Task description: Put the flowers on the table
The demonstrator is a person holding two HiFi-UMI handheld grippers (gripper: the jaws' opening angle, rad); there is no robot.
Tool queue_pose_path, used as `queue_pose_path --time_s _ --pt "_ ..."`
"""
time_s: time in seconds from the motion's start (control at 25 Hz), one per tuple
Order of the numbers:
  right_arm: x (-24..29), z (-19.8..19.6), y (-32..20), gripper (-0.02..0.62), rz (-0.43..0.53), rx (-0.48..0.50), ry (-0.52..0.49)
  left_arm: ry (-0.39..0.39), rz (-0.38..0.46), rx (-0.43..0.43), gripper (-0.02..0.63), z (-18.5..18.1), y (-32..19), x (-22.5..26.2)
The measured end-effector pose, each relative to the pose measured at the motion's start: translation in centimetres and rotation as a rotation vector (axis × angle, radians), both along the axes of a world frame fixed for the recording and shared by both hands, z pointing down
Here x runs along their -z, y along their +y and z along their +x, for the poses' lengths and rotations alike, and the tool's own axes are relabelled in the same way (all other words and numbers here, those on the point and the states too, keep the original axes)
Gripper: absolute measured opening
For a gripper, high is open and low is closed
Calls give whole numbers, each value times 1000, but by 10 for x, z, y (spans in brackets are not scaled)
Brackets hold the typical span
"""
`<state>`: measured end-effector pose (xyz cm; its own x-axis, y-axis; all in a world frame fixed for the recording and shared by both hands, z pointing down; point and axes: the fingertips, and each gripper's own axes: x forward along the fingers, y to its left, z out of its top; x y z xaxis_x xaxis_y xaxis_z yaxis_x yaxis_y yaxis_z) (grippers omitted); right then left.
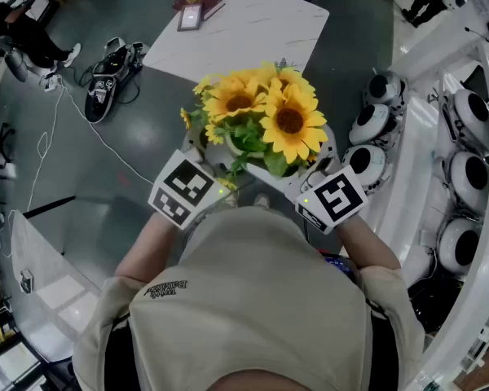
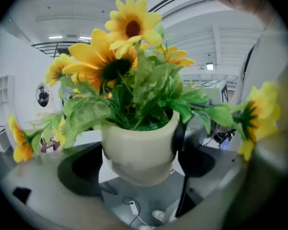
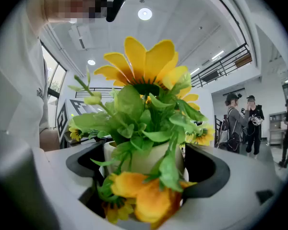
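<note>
So the flowers (image 1: 261, 116) aren't on the desk (image 1: 261, 31) yet. It's a bunch of yellow sunflowers with green leaves in a cream pot (image 2: 141, 152), and the whole thing is up in the air in front of the person's chest, with grey floor under it.

Both tools are on the pot at once. The left gripper (image 1: 197, 157) comes in from the left with its jaws spread wide, and the pot fills the gap between them, its side right up against one dark pad. Same deal for the right gripper (image 1: 322, 163): jaws wide and the pot wedged between them, though drooping leaves and an orange bloom hang over the front so you only see the upper part of it.

The desk is a white marbled top, further out in front and well apart from the pot. A dark red book (image 1: 202, 1) lies at its far edge with a small framed thing (image 1: 189, 17) just beside it. A black bag (image 1: 106, 84) sits on the floor to the left, and a few people (image 3: 242, 123) are standing in the background of the right gripper view.
</note>
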<state>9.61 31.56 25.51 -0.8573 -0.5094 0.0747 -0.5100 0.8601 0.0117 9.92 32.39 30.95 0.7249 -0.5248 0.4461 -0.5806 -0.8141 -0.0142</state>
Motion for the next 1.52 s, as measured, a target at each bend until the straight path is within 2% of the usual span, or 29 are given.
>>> queue_pose_path --time_s 0.88,1.12,1.32,1.52 --pt "-2 -2 3 518 -51 -3 1 15 -30 -1 463 -2 5 0" --pt "-8 17 13 518 -44 12 -6 23 -29 15 463 18 15 -7" --pt "0 1 5 518 -51 17 -1 30 -38 22 463 2 8 1" --pt "0 5 7 518 -46 26 2 32 -34 29 463 6 9 1"
